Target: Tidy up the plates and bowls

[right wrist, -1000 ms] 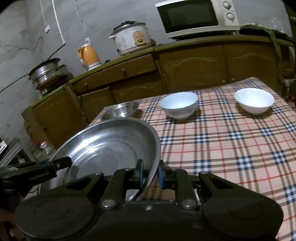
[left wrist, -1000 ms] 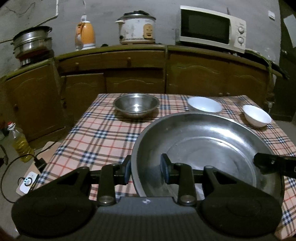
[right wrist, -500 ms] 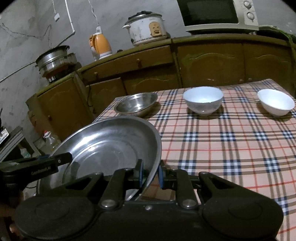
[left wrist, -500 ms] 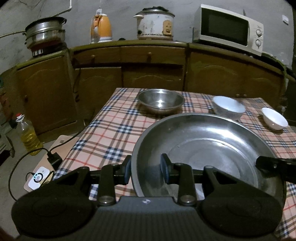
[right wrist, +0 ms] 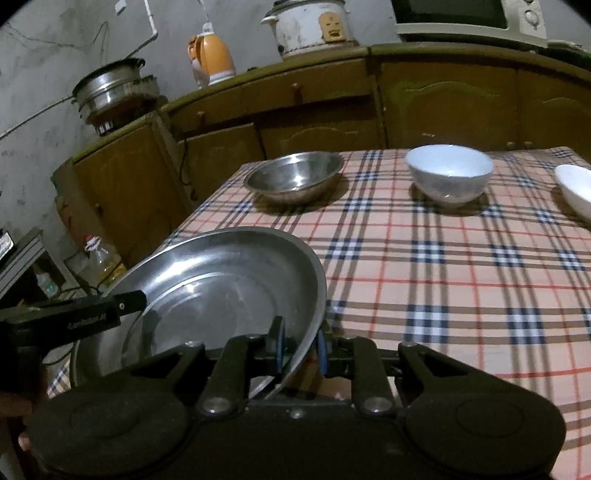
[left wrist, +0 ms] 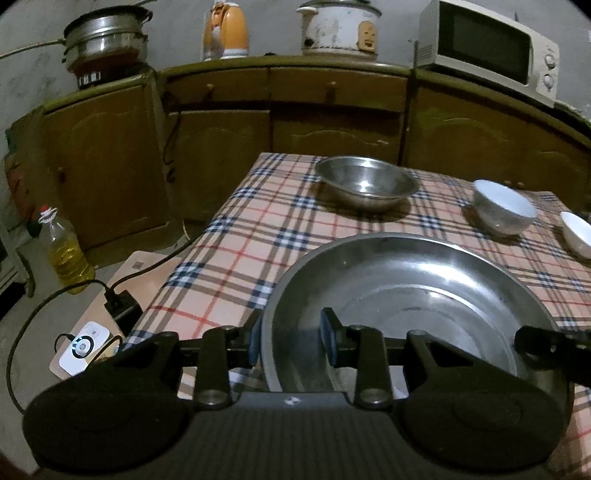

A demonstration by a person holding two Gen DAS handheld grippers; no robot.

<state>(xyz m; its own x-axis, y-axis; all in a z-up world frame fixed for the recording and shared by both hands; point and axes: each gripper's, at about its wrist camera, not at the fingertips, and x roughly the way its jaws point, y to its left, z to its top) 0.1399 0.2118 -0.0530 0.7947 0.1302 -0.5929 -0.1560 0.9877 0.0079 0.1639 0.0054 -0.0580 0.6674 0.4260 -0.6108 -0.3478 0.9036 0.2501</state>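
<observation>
Cabinet run: brown wooden doors and drawers, spanning the upper half of both views.

Table: covered in a plaid cloth of pink, navy and red; fills the centre and right of both views.

Large steel plate: wide, shallow, shiny; lower centre-right of the left wrist view, lower left of the right wrist view. Held at two points on its rim, tilted in the right wrist view.

Left gripper: bottom centre of its own view; jaws set narrow, one pad outside and one inside the plate's near-left rim. Whether the pads press the metal cannot be told from that view. Its finger reaches over the plate from the left edge of the right wrist view.

Right gripper: bottom centre of its view; jaws narrow, clamped on the plate's rim. Its tip shows at the lower right edge of the left wrist view.

Microwave: white, upper right, on the cabinet top.

Steel bowl: on the cloth at the far side, upright, well apart from the plate.

Rice cooker: white, top centre.

White bowl: right of the steel bowl, upright.

Second white bowl: cut by the right edge.

Oil bottle: on the floor, left.
</observation>
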